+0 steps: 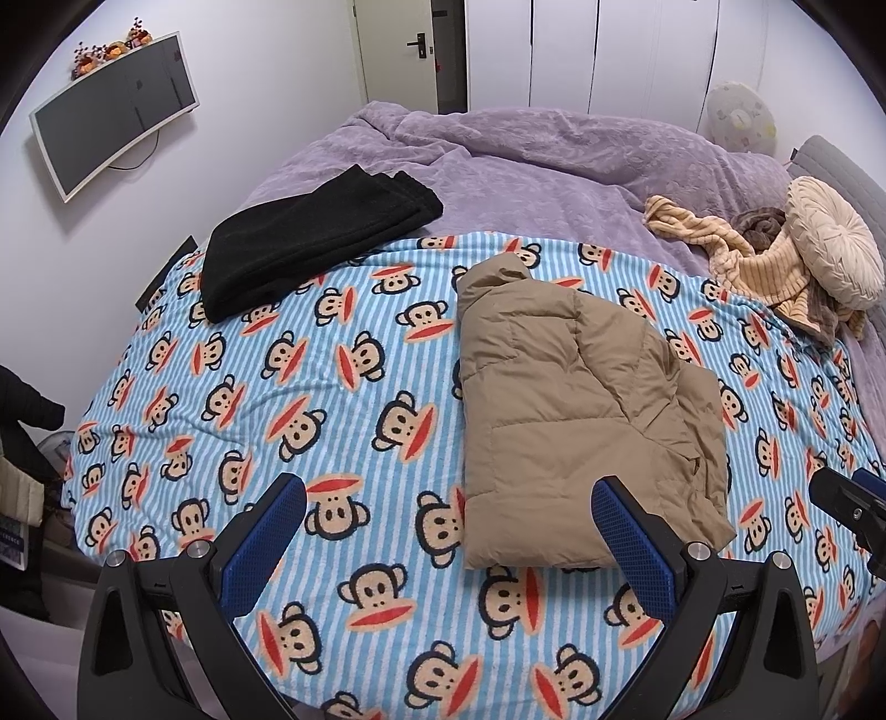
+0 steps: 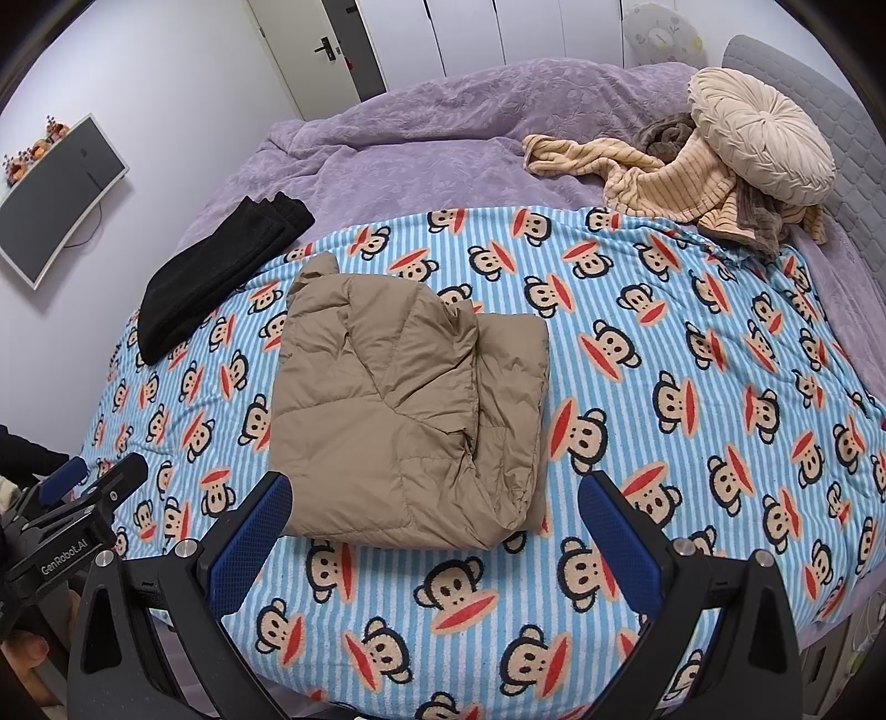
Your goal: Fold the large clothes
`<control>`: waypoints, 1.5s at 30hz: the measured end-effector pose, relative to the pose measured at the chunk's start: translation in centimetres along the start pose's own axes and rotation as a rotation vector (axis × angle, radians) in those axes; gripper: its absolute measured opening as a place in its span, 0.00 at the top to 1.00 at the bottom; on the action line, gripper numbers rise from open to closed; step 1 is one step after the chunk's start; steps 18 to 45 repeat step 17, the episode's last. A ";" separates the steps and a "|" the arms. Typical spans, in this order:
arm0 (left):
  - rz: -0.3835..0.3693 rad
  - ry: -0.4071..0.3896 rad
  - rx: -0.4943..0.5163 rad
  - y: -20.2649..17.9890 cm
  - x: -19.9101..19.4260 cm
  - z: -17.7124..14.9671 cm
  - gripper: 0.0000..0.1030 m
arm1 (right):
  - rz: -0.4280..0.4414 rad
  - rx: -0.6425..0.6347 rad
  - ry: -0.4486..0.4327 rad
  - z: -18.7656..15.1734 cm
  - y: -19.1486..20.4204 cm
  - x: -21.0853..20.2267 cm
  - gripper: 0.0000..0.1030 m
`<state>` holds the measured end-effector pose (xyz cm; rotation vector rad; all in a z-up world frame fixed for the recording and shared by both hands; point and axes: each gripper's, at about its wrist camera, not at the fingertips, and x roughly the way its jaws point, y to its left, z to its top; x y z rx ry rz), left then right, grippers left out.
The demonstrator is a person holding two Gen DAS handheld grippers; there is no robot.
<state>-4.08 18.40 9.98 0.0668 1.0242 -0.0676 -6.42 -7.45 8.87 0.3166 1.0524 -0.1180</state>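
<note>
We hold the left tool [image 1: 448, 509] above the near edge of the bed, its blue-padded fingers [image 1: 266, 531] spread wide with nothing between them; its right finger overlaps the near right corner of the tan puffer jacket [image 1: 576, 421] in the left wrist view, but we cannot tell whether it touches the cloth. The right tool [image 2: 434, 509] hangs just beside it on the right, also spread wide and empty, its left finger [image 2: 249, 537] over the jacket's near left corner in its own view. Each tool shows at the edge of the other's camera. The jacket lies folded into a thick rectangle on the blue striped monkey-print blanket [image 1: 332, 387], collar end pointing far, a loose layer bunched along its right side. Far left of it, well apart, a folded black garment [image 1: 310, 238] rests half on the monkey-print blanket and half on the purple duvet [image 1: 526, 155] that covers the far part of the bed. At the far right, a striped beige cloth [image 2: 653, 183] lies in a heap under a round cream cushion [image 2: 764, 138], beside the grey headboard [image 2: 830, 111]. On the left wall hangs a white-framed screen [image 1: 111, 111], with a white door [image 1: 398, 50] at the far end of the room.
</note>
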 end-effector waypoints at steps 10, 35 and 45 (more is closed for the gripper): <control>-0.005 -0.003 0.003 0.1 0.0 0.0 0.00 | 0.000 0.002 0.003 -0.1 0.1 0.0 0.00; -0.011 -0.014 0.016 -0.6 -0.2 -0.2 0.00 | 0.000 0.000 0.004 -0.1 0.1 0.0 0.00; -0.011 -0.014 0.016 -0.6 -0.2 -0.2 0.00 | 0.000 0.000 0.004 -0.1 0.1 0.0 0.00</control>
